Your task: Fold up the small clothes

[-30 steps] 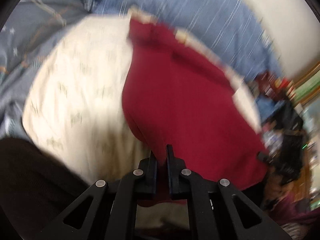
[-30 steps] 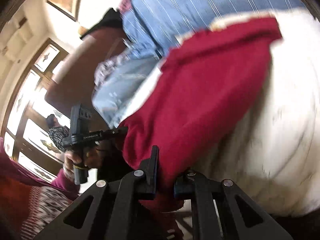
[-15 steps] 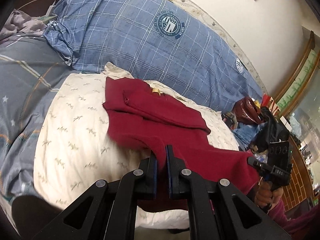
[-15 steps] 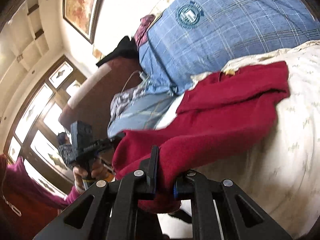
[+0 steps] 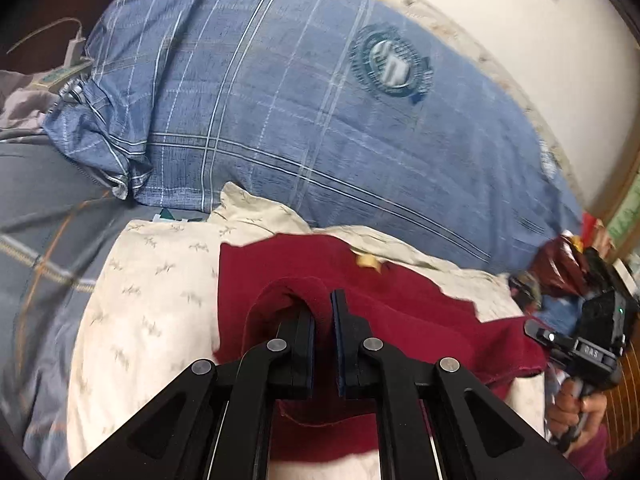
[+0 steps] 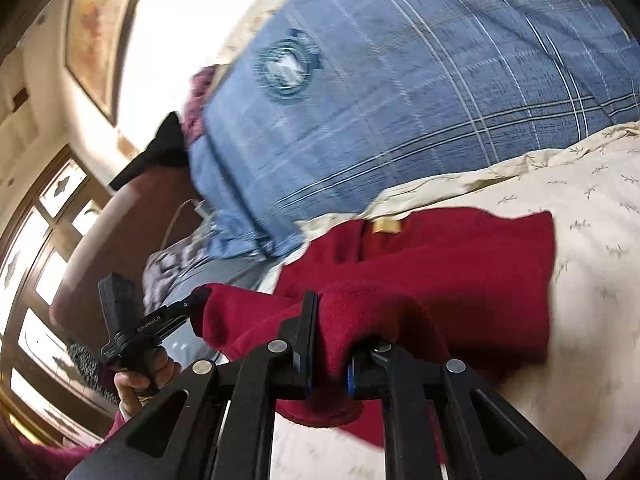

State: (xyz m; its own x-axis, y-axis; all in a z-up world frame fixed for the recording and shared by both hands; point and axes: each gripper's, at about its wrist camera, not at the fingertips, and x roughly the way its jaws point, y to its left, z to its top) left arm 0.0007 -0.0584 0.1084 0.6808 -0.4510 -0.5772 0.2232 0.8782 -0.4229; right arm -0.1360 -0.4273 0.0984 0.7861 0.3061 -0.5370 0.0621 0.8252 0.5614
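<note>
A dark red fleece garment (image 5: 400, 304) lies on a cream patterned pillow (image 5: 160, 288), its near edge lifted and carried over the far part. My left gripper (image 5: 323, 312) is shut on one corner of that edge, the cloth looping over its left finger. In the right wrist view my right gripper (image 6: 332, 320) is shut on the other corner of the red garment (image 6: 460, 264), which drapes over its right finger. A yellow label (image 6: 386, 225) shows near the garment's far edge. Each view shows the other gripper, held by a hand, at the frame's side.
A large blue plaid pillow (image 5: 320, 120) with a round crest lies behind the cream pillow (image 6: 580, 220). Grey bedding (image 5: 48, 220) spreads to the left. A white charger and cable (image 5: 74, 46) sit at the far left, clutter (image 5: 568, 256) at the right, windows (image 6: 36, 272) beyond.
Both grippers have carried the garment's near edge forward and slightly up, toward the far edge by the blue pillow. The red cloth now lies doubled over itself. The grips stayed shut.
</note>
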